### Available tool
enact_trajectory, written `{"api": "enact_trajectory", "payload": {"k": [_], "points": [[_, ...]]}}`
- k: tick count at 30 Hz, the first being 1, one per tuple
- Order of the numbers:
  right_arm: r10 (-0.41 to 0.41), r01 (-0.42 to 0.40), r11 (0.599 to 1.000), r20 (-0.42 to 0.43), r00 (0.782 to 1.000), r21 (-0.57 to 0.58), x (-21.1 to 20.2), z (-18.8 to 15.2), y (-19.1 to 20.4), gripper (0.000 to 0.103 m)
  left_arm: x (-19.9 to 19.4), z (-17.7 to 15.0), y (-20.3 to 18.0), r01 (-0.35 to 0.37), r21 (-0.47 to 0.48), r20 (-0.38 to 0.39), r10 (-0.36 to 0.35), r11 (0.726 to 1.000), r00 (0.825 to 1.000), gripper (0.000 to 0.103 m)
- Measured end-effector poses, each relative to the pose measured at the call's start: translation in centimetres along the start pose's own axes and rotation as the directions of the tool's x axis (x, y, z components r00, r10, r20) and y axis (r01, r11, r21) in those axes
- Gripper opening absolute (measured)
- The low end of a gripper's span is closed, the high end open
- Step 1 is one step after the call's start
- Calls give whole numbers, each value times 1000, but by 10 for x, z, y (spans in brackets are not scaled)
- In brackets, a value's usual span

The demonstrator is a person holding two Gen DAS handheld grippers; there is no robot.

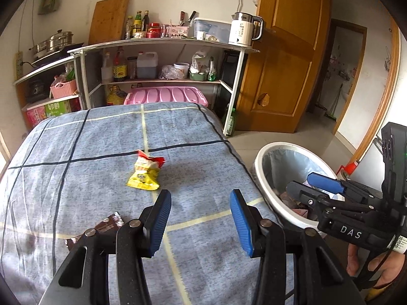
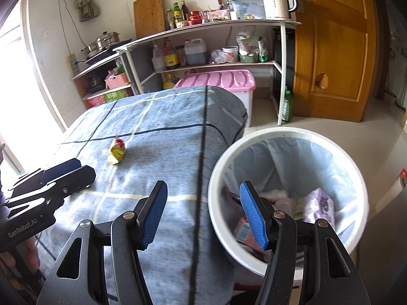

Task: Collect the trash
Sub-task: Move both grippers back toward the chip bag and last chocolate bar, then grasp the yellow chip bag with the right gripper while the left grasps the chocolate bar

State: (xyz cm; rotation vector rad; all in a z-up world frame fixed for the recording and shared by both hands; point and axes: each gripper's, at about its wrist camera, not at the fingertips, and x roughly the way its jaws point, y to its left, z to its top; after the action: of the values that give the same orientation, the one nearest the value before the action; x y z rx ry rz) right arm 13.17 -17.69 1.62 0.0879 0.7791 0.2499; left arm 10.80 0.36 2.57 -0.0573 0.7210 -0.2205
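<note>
Between pickups by the look of it: nothing pinched in either gripper. Left gripper [image 1: 201, 218] spread apart with only tablecloth showing between the blue pads [image 1: 161, 225]. Right gripper [image 2: 203, 214] spread too, empty, hanging half over the table edge and half over the trash bin [image 2: 287, 133].

Still out on the blue checked tablecloth [image 1: 101, 139]: a crumpled yellow snack bag [image 1: 145, 171], sitting at about 11 o'clock from the left gripper, near but clearly apart from the pads. From the right wrist view, same bag [image 2: 117, 151] well off at 10 o'clock. Also a dark brown wrapper [image 1: 109, 225] at about 9 o'clock of the left gripper, partly hidden under its frame.

Bin standing on the floor just beside the table's right edge, at 2 o'clock from the left gripper, lined with a pale plastic bag and already holding a few cartons and packets.

Next move, probably: reach forward with the left gripper to straddle the yellow bag and squeeze on a raised fold, since flat foil lying on cloth gives little to bite.

Looks of the bag: yellow body, red torn-open top sticking up, crinkled and mostly flattened, seemingly empty. Light, floppy, likely to slide on the cloth if nudged rather than pinched.
</note>
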Motion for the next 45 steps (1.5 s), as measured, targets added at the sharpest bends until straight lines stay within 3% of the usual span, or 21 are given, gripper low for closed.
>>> {"api": "enact_trajectory", "payload": {"k": [9, 12, 19, 21, 25, 31, 36, 45], "points": [[57, -57, 998, -18, 998, -33, 25, 5, 46, 60, -13, -15, 64, -92, -43, -17, 92, 995, 996, 48], [75, -76, 996, -24, 997, -48, 33, 8, 62, 60, -14, -20, 82, -103, -44, -32, 101, 994, 994, 57], [100, -103, 993, -50, 994, -53, 53, 11, 87, 60, -3, -33, 115, -125, -12, -84, 124, 992, 989, 58], [103, -106, 992, -57, 993, -61, 58, 11, 93, 60, 4, -35, 119, -127, 9, -105, 127, 992, 986, 58], [102, -108, 991, -79, 992, -75, 71, 13, 103, 60, 16, -41, 120, -64, 37, -143, 69, 997, 987, 58], [128, -136, 988, -112, 985, -71, 93, 22, 115, 60, 32, -44, 123, -102, 56, -168, 110, 993, 980, 58], [159, -168, 984, -132, 978, -57, 114, 31, 125, 60, 39, -43, 128, -71, 34, -185, 76, 997, 980, 58], [201, -208, 978, -153, 967, -30, 144, 43, 134, 60, 45, -37, 136, -85, 5, -178, 84, 996, 980, 54]]}}
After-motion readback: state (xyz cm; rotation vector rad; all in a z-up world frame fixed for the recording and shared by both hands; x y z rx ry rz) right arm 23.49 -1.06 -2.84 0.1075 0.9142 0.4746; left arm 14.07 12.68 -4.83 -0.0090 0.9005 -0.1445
